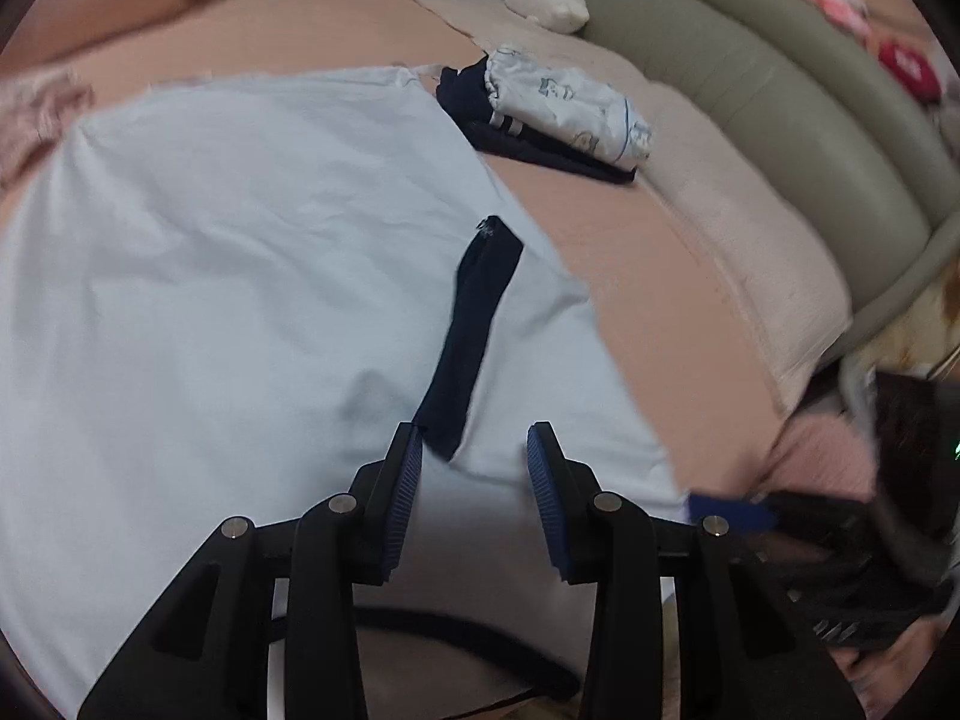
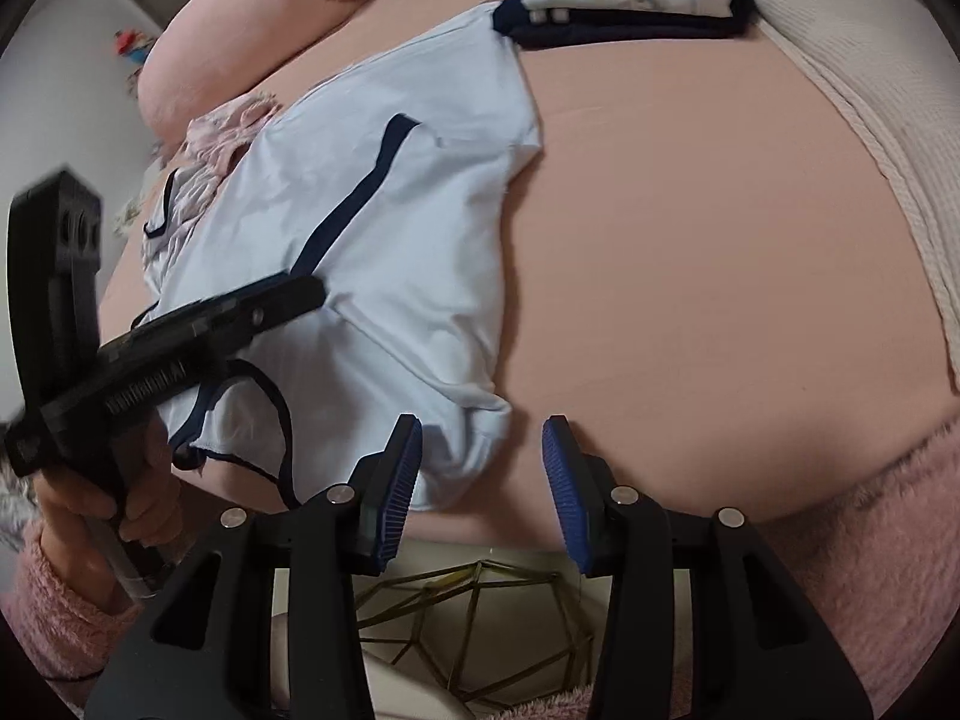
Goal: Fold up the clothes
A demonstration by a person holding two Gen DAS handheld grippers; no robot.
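Left gripper [image 1: 474, 450]: jaws apart, nothing pinched; poised just above the near part of the light blue garment [image 1: 240, 276], pointing steeply down at it.
Between its tips: bare blue cloth, with the lower end of the navy stripe [image 1: 477, 324] just beside the left fingertip [image 1: 408, 468]; touching or not, cannot tell.
Right gripper [image 2: 483, 456]: jaws apart too, gripping nothing; tips straddling the garment's near corner [image 2: 474, 444], left pad over the cloth, right pad over bare pink sheet.
Garment's place: spread on the bed [image 2: 690, 240] near its front edge, near hem at the grippers, far end reaching toward the stack at the back.
Long axis: running away from both grippers, from front edge toward the far side; navy stripe lying roughly along it.
Which side: cloth lying mostly to the left of the right gripper, and straight ahead and under the left gripper.
Nearer hand: both at the near hem; right one at the loose corner, left one further in along the same hem, as seen from the right wrist view [image 2: 180, 324].
Neck opening: navy-trimmed edge [image 2: 270, 414] at the near hem, between the two grippers.
Folded stack [image 1: 558, 114]: dark and printed pieces, well apart at the far side of the bed.
Likely step: pinching the near hem at two points for a fold away from the front edge; a judgement only.
Risk: right pads closing half on sheet, half on cloth.
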